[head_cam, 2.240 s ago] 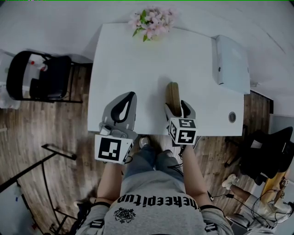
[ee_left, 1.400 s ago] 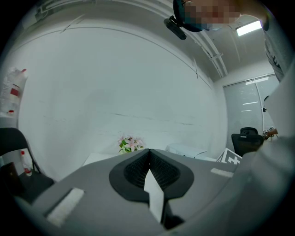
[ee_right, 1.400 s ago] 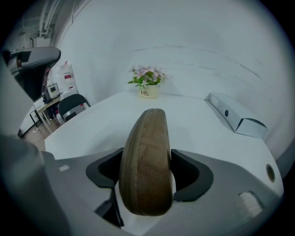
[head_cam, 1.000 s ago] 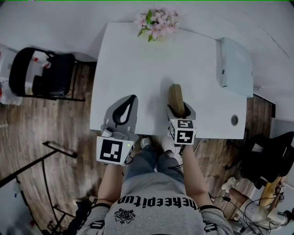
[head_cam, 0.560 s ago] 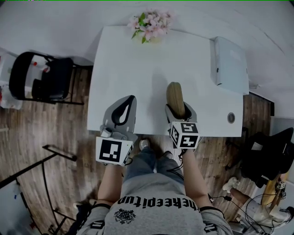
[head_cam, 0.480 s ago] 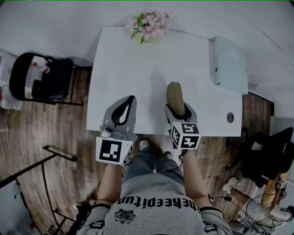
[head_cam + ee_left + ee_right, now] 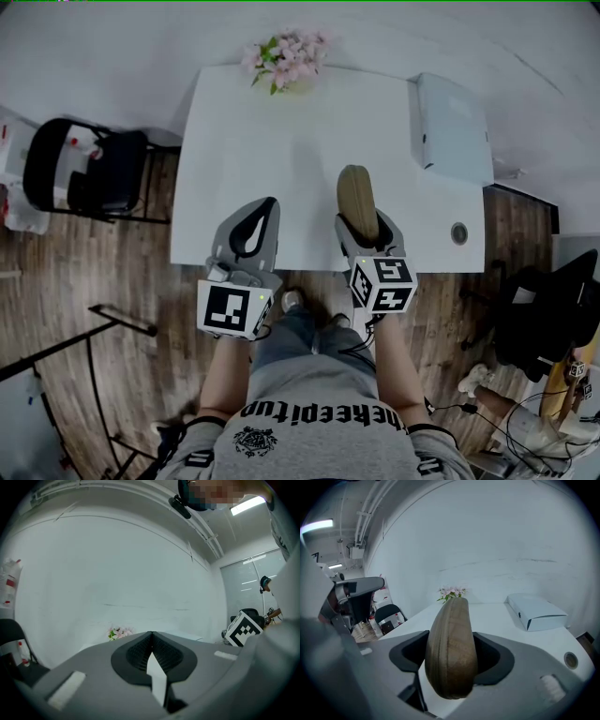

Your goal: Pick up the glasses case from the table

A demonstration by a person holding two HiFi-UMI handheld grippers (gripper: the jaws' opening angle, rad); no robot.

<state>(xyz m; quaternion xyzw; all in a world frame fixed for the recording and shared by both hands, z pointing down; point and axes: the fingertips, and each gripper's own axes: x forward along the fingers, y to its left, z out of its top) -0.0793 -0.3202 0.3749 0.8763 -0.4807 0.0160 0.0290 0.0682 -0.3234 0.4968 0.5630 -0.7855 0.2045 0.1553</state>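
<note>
The scene is being looked down on steeply by the head camera from above the person, with the white table [image 7: 272, 159] lying beyond the fingers of the left gripper [image 7: 269, 202] and the right gripper [image 7: 362, 219]. Each gripper view is being taken from close behind its own fingers, looking along them. The left one is being tilted upward at the wall [image 7: 117, 564]. The right one is being aimed across the table, with its middle being filled by the glasses case [image 7: 452, 648]. The flowers [image 7: 286, 58], far beyond the fingertips, are being shared by all three views.
</note>
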